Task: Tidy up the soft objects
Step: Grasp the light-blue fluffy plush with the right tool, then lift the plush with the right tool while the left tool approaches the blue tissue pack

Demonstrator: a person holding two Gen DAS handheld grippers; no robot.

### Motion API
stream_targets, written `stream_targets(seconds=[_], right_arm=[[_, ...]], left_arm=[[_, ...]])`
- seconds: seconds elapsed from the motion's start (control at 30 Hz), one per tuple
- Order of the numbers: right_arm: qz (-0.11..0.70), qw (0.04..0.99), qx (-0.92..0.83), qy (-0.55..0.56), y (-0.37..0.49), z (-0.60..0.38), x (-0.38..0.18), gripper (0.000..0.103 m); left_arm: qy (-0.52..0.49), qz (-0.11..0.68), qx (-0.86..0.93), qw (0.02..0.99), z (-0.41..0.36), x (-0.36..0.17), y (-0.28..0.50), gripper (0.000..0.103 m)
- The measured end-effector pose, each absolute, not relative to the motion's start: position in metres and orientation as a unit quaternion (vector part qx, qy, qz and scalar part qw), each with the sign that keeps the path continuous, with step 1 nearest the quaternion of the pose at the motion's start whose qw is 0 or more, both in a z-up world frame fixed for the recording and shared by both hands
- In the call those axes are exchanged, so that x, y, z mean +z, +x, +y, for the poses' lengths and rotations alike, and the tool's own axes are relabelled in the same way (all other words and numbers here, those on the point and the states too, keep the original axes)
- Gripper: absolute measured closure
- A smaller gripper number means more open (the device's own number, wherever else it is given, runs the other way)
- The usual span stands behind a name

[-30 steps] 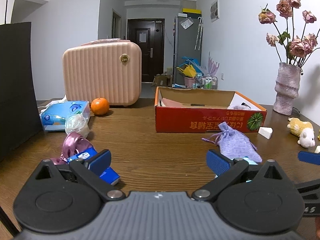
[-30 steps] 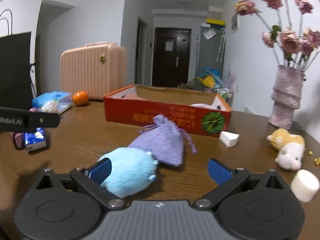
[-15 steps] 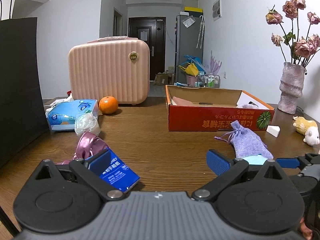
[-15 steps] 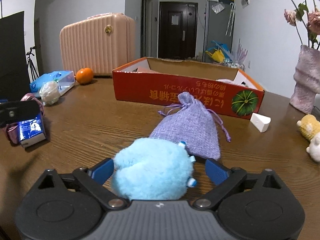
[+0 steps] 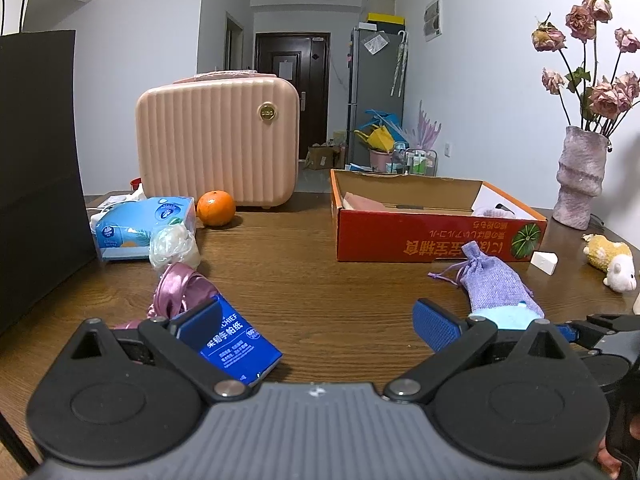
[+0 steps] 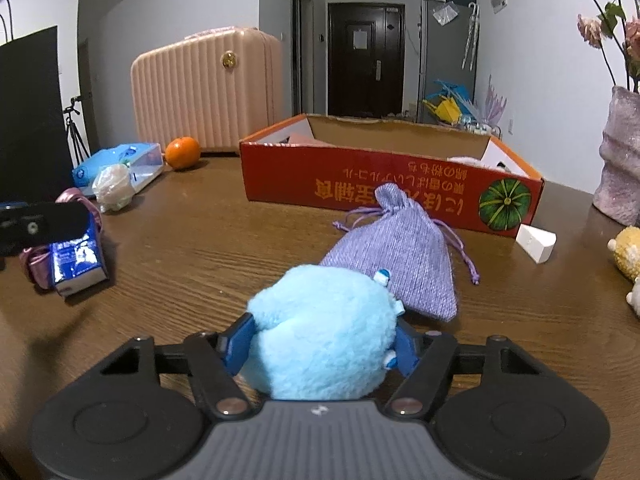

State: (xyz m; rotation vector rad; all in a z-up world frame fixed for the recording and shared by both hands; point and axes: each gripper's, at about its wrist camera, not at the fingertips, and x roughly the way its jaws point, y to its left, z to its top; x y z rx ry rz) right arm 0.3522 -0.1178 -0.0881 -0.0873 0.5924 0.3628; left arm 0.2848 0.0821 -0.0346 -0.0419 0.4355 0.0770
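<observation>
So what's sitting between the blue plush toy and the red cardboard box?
In the right wrist view, a purple drawstring pouch lies on the table between the blue plush toy and the red cardboard box, its tied neck toward the box.

Surface: dark brown wooden table (image 5: 320,280).
Left side: blue tissue pack (image 5: 140,222), round orange (image 5: 216,208), pink ribbed suitcase (image 5: 218,142).
Middle: red cardboard box (image 6: 390,186), lilac drawstring pouch (image 6: 396,248), fluffy light-blue plush (image 6: 324,328).
</observation>
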Motion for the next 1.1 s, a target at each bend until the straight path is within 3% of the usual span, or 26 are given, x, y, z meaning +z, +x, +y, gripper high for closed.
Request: stream_targets(seconds=[0.37, 1.1], right_arm=[[0.245, 0.954, 0.171, -0.020, 0.340, -0.135, -0.072, 0.035], [0.234, 0.959, 0.161, -0.005, 0.336, -0.147, -0.068, 0.035]], left_arm=[[-0.024, 0.217, 0.069, 0.973, 0.096, -0.026, 0.282, 0.000], [-0.020, 0.259, 0.105, 0.960, 0.133, -0.032, 0.281, 0.000]])
